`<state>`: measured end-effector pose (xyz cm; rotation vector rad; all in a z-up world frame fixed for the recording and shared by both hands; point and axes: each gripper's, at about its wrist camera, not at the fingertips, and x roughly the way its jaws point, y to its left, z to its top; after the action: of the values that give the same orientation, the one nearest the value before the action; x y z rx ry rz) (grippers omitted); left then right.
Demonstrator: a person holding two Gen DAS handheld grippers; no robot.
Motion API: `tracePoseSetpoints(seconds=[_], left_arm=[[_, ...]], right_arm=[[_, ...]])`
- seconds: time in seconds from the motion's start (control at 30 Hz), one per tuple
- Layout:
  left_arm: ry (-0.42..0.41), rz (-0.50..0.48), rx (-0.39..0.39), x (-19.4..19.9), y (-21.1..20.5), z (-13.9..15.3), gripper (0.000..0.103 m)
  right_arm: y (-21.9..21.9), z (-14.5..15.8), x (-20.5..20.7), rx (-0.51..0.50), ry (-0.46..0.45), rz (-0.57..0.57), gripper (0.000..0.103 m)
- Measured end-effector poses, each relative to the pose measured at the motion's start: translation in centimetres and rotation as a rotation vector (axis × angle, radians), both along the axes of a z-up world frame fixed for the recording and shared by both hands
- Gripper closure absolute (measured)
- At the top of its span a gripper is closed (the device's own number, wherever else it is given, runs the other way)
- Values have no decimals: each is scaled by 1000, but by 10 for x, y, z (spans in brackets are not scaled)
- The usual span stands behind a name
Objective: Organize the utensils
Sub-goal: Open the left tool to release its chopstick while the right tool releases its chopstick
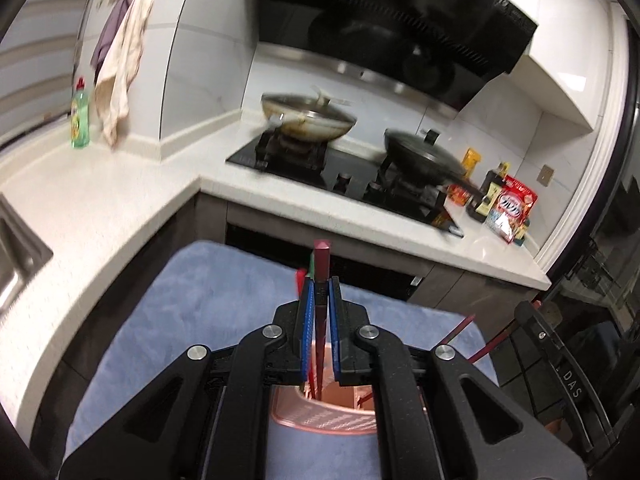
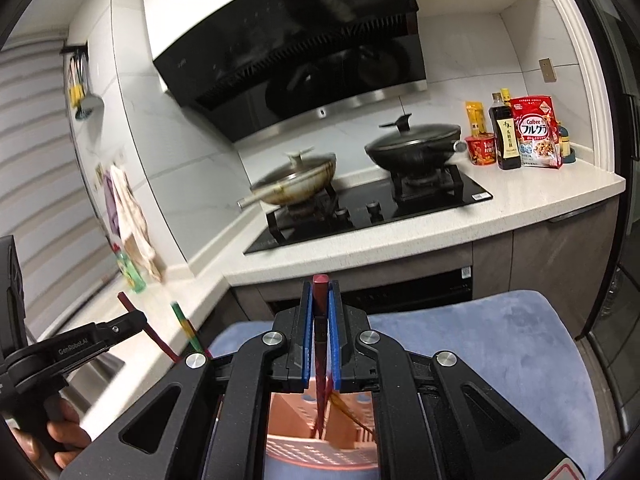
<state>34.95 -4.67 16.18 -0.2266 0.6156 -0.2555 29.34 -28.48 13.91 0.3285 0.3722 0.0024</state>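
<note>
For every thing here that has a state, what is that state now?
Left tool: shut on a dark red chopstick.
Right tool: shut on a dark red chopstick.
Pink holder: upright, chopsticks inside.
Steel wok: lidded.
Black wok: lidded.

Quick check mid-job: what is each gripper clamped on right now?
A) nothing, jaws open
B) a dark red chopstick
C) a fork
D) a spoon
B: the left gripper and the right gripper each pinch a dark red chopstick above the pink holder.
</note>
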Motion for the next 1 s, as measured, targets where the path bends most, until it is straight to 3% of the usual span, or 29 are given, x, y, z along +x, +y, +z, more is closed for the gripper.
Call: tracePoseSetpoints(seconds=[0.13,0.23,0.27,0.33,0.43,0.73,1.0], left_arm=[[35,-17,27,2,-3,-14,96],[10,-34,78,-10,-8,-13,93],[-9,-33,103,-15,-9,-11,90],[-33,-27,133,-22,-10,-7,65],[-71,-23,147,-36,-5,2,55],[-86,9,176,-58,11,11,53],[-85,14,221,-83,11,6,53]], right_arm=[[6,-9,2,-16,21,-18,95],[10,-11,-2,-20,15,-22,84],[12,-10,-4,-27,9,-22,79],[17,-6,-9,-50,-8,-26,74],[21,7,-20,-56,-50,-33,67],[33,38,-55,-74,-113,-9,61],[58,30,-100,-156,-86,39,60]])
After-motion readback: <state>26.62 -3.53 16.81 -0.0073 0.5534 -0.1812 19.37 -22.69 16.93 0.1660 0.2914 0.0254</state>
